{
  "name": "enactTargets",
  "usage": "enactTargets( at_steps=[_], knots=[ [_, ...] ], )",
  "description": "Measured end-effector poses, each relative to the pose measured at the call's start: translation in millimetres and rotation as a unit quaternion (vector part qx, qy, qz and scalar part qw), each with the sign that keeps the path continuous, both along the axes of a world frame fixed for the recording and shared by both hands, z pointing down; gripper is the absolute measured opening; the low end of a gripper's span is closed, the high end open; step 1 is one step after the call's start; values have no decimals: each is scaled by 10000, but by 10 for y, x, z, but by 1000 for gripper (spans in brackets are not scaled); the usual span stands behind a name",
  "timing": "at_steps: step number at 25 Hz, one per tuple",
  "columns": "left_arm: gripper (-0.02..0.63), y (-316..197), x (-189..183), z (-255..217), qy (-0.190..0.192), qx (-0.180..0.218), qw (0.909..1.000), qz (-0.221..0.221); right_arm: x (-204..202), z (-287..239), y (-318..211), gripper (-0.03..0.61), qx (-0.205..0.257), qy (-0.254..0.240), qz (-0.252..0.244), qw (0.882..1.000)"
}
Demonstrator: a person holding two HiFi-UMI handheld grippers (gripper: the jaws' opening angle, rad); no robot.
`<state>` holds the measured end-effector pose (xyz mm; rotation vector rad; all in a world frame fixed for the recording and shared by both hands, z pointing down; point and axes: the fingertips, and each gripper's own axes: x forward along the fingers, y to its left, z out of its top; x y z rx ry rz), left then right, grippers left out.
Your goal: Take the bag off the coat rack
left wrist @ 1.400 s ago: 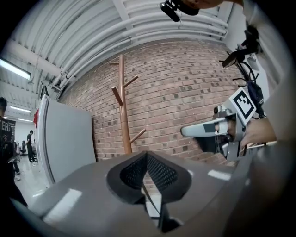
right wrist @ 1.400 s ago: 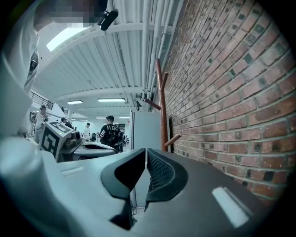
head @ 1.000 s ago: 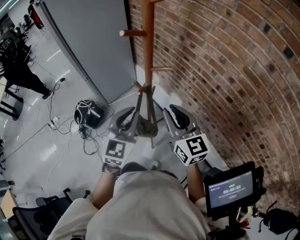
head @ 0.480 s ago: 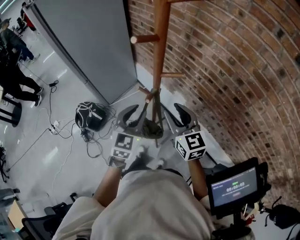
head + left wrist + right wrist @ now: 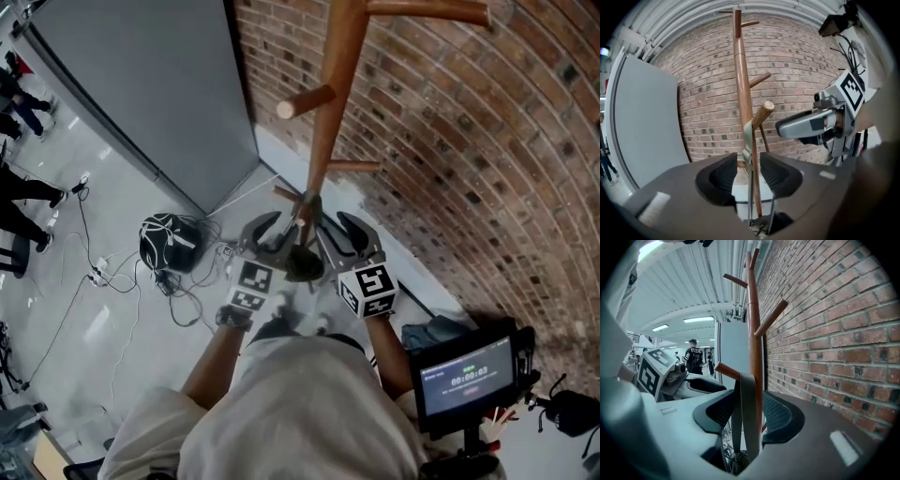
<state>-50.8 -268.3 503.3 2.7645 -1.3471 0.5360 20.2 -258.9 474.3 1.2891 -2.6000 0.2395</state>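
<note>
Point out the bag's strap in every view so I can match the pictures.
Head view: the strap is at centre, running from the low peg down to the bag.
Left gripper view: lower middle, draped over that peg, in front of the coat rack pole.
Right gripper view: lower middle, hanging just left of the pole.
Shared landmark: the coat rack pole.

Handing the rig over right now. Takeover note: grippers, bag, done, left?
Left gripper: open, jaws have just been opening; the strap hangs between them, ungripped.
Right gripper: open, jaws just been opening too; strap between them, pads not pressing.
Bag: hangs by the strap from a low peg of the coat rack, beside the brick wall.
Done: both grippers placed around the strap.
Left: close on the strap, lift it off the peg, carry the bag clear.
</note>
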Motion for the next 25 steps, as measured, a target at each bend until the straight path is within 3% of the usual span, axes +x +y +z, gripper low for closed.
enactTargets(
  at_steps=[12,25],
  knots=[
    [167,-151,138,595,-165,-432,9980,432,-64,590,-179,193,-591,343,219,9974],
    [150,-289,186,724,-44,-588,9975,377,-149,739,-196,166,-695,518,390,9955]
  ],
)
